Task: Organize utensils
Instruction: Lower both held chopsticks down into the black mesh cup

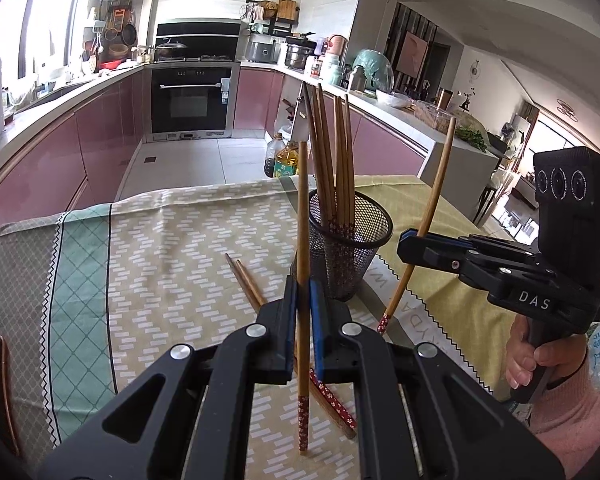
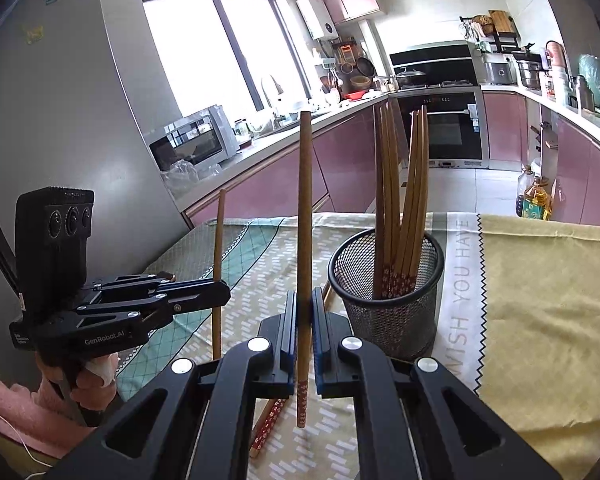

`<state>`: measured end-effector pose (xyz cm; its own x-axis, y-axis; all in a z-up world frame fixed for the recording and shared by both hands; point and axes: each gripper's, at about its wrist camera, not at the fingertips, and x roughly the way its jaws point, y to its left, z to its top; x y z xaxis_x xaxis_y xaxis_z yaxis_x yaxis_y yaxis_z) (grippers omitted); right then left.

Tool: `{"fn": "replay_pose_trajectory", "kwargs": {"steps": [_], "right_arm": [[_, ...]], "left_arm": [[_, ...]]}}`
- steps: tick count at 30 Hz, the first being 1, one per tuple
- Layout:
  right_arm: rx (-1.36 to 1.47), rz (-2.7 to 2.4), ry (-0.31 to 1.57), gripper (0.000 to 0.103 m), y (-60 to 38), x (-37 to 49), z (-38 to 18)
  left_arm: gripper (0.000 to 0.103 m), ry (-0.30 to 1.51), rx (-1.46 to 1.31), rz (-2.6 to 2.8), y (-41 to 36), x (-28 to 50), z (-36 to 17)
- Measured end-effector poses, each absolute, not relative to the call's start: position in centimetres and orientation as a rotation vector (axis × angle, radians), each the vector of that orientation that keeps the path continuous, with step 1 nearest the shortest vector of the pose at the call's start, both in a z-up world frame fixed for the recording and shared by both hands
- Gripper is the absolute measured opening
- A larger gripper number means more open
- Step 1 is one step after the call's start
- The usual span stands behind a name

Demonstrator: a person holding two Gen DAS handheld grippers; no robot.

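A black mesh cup [image 1: 350, 246] stands on the table and holds several wooden chopsticks [image 1: 332, 160]; it also shows in the right wrist view [image 2: 386, 284]. My left gripper [image 1: 303, 300] is shut on one upright chopstick [image 1: 302, 216], just in front of the cup. My right gripper [image 2: 305, 312] is shut on another upright chopstick [image 2: 304, 208], left of the cup. In the left wrist view the right gripper [image 1: 416, 240] holds its chopstick [image 1: 432, 200] right of the cup. Two loose chopsticks [image 1: 246, 280] lie on the cloth under my left gripper.
The table has a patterned cloth [image 1: 160, 248] and a yellow cloth [image 2: 540, 300] on its right part. Oil bottles [image 1: 280, 158] stand on the floor beyond the table. Kitchen counters, an oven [image 1: 192, 98] and a microwave [image 2: 196, 140] line the room.
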<state>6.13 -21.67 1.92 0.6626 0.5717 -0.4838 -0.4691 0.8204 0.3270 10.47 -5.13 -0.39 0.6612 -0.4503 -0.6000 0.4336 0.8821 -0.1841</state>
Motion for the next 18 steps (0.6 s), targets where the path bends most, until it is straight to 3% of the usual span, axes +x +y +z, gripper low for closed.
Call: {"fn": "replay_pose_trajectory", "kwargs": {"steps": [18], "right_arm": [[0.158,0.569,0.544,0.006,-22.7,6.2,4.2]], "left_arm": [[0.007,0.641,-0.011,-0.497,-5.8,10.5,1.1]]}}
